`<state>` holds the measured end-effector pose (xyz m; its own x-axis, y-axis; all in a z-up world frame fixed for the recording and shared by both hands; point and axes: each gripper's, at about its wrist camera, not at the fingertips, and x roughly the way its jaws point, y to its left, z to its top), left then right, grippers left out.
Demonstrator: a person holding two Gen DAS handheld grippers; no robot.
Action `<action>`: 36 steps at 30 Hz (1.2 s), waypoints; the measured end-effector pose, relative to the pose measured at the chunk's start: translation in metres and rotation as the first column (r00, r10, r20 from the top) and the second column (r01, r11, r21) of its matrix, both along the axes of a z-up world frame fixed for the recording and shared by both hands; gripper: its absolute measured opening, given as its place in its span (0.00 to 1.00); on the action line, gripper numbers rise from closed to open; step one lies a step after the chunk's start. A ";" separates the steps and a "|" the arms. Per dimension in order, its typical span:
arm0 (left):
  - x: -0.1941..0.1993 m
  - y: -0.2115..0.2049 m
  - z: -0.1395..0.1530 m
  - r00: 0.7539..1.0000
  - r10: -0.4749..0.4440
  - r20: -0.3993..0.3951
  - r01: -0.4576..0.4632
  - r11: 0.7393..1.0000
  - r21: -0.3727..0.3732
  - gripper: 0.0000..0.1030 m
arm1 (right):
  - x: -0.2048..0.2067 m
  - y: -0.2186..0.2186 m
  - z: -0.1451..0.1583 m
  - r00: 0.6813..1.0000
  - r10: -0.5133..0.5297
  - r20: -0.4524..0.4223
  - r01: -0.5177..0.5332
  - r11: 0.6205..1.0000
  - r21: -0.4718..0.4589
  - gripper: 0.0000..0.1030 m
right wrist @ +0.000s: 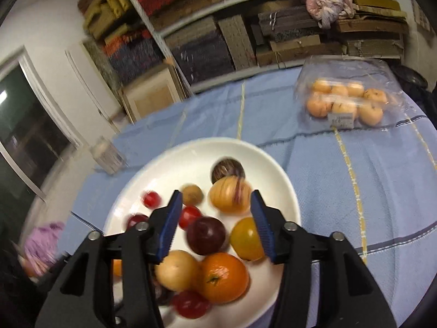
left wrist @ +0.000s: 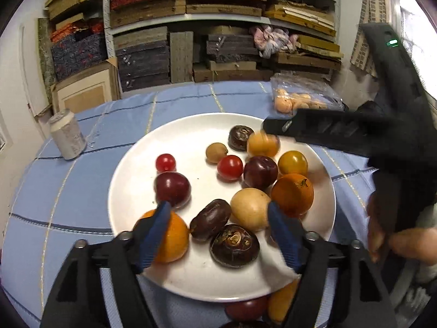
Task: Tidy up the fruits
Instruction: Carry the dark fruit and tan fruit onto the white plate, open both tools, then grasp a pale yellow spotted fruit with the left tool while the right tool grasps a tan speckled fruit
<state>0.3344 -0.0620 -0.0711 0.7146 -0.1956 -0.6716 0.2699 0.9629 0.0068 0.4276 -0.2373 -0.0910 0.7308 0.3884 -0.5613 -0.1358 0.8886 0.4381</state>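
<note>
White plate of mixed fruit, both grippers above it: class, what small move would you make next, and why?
Probably lift the left gripper clear. Its jaws stand open with nothing pinched, just above the white plate, where an orange sits by one finger. The right gripper is also open and empty over the fruit, so neither needs to release anything first.
</note>
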 end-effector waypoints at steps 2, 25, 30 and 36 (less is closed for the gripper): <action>-0.007 0.005 0.007 1.000 0.004 0.011 -0.004 1.000 -0.017 0.74 | -0.015 -0.005 0.017 0.999 -0.004 0.036 0.003 1.000 0.024 0.59; -0.187 0.078 0.002 0.999 0.018 0.039 -0.011 0.985 -0.172 0.87 | -0.206 -0.035 -0.036 0.997 -0.070 0.038 0.070 0.998 -0.003 0.94; -0.210 0.031 -0.008 0.993 -0.095 0.073 0.092 0.995 0.043 0.91 | -0.203 -0.047 -0.042 0.996 -0.094 -0.001 0.094 0.994 0.054 0.94; -0.190 0.038 -0.022 0.996 -0.076 -0.038 0.076 0.997 0.002 0.91 | -0.198 -0.046 -0.045 0.996 -0.086 -0.026 0.087 0.995 0.054 0.94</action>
